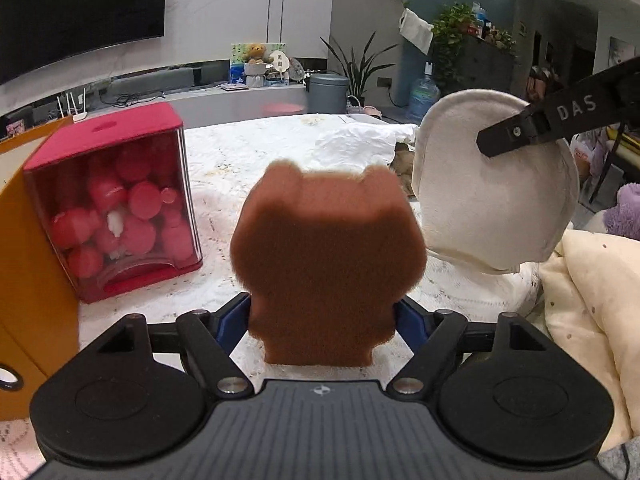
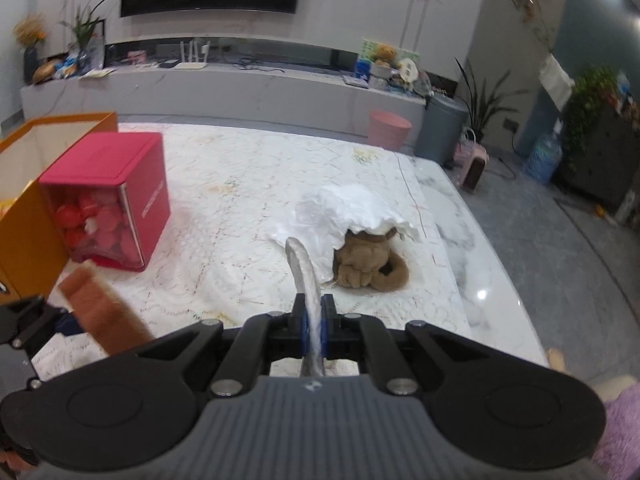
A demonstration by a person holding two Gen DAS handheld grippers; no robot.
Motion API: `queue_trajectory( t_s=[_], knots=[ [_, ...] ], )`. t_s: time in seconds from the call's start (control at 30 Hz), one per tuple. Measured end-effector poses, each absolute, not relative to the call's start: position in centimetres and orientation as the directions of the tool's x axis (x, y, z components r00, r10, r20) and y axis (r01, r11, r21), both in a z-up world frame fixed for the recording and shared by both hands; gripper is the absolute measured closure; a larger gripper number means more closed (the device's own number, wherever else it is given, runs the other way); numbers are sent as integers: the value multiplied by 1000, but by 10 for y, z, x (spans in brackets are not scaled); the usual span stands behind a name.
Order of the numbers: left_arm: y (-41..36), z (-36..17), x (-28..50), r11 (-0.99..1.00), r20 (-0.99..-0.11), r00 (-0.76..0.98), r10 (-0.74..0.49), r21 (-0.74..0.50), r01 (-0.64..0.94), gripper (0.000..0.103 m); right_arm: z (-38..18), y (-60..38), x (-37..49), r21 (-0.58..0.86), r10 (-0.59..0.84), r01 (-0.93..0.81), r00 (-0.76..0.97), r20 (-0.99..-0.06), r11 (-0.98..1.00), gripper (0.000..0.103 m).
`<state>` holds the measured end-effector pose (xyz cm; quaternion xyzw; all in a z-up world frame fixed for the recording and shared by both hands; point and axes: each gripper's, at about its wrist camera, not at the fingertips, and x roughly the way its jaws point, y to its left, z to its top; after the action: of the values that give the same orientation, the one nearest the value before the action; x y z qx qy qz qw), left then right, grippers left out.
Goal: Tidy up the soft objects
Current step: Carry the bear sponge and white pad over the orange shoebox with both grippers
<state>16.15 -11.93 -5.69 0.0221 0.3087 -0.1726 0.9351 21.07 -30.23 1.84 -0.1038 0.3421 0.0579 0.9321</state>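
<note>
— Two grips: left gripper (image 1: 324,314) clenches the brown bear-shaped sponge (image 1: 326,256), right gripper (image 2: 313,326) pinches the cream plush pad (image 1: 494,184).
— Nearby?
— Red capsule box (image 1: 108,200), orange box (image 1: 28,280), crumpled white sheet (image 2: 344,216) over a tan plush toy (image 2: 370,266).

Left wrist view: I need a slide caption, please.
Left hand-held gripper clamps a brown bear-shaped sponge; right hand-held gripper holds a cream plush pad.
</note>
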Motion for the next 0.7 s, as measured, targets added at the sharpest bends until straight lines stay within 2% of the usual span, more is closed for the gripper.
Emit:
queue_trajectory(
  t_s=[0.1, 0.17, 0.3, 0.47, 0.7],
  knots=[
    [-121, -63, 166, 943, -564, 763, -317, -100, 318, 13, 19, -301, 209, -173, 33, -187, 765, -643, 967, 100],
    [-120, -65, 167, 941, -541, 773, -331, -127, 314, 19, 19, -303, 209, -167, 38, -191, 762, -647, 967, 100],
    [-114, -70, 162, 939, -499, 796, -344, -191, 286, 23, 18, -307, 212, -167, 37, -191, 757, -652, 967, 100],
    [-108, -69, 155, 938, -487, 802, -346, -201, 283, 28, 17, -306, 211, -167, 43, -199, 758, -651, 966, 100],
    [-104, -58, 144, 942, -453, 826, -335, -182, 283, 29, 18, -299, 207, -180, 55, -223, 759, -649, 958, 100]
  ],
)
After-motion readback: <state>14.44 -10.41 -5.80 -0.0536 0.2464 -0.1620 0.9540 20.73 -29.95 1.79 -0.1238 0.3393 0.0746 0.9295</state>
